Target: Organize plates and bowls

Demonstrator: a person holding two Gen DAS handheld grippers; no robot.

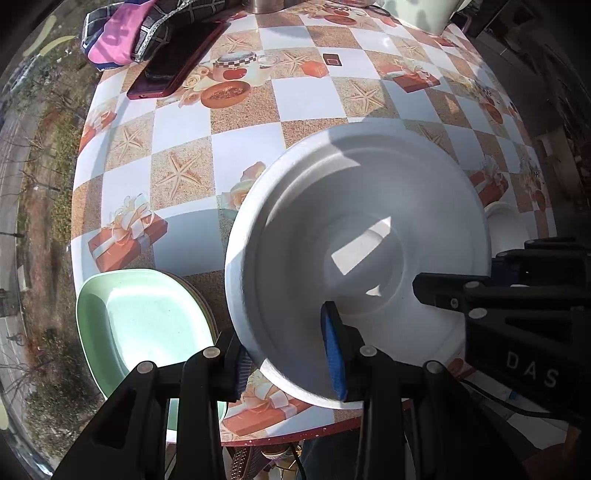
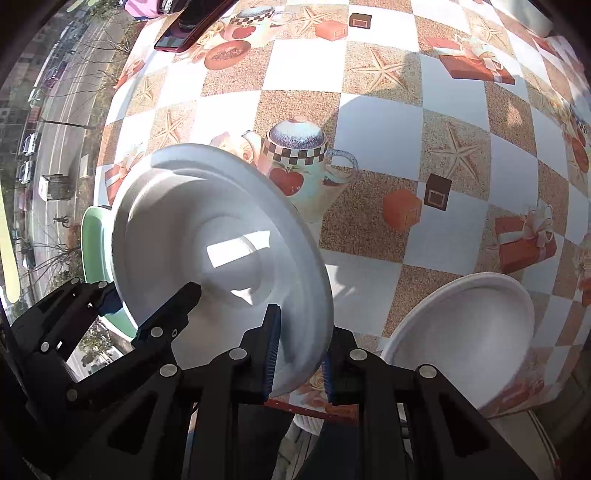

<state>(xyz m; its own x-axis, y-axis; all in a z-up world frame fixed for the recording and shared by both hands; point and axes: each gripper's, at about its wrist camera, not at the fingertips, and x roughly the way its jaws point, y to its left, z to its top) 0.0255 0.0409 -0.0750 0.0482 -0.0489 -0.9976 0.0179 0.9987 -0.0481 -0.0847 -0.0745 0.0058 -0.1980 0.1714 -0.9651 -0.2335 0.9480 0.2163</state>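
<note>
Left claw (image 1: 291, 358): closing narrowly on the near rim of the white plate (image 1: 354, 258), one blue pad (image 1: 334, 354) lying on the plate's upper face and the other under the rim.
Right claw (image 2: 299, 354): gripping the same white plate (image 2: 221, 251) at another part of its rim, jaws nearly together, a blue pad (image 2: 273, 350) pressing on each side of the rim.
White plate: hanging tilted between the two claws, above the tabletop (image 1: 184, 129); nothing lying in it but a patch of sunlight.
Green dish (image 1: 144, 325): sitting at the near left edge of the tabletop, empty, on top of at least one darker dish.
White bowl (image 2: 469, 328): resting near the right edge of the tabletop, just beside the right claw, empty.
Tabletop: wearing a checked cloth printed with starfish, teapots and gift boxes.
Far side: a phone in a red case (image 1: 177, 62) lying beside a pink and black cloth bundle (image 1: 136, 29).
Room: a window looking down on a street with parked cars (image 2: 29, 147).
</note>
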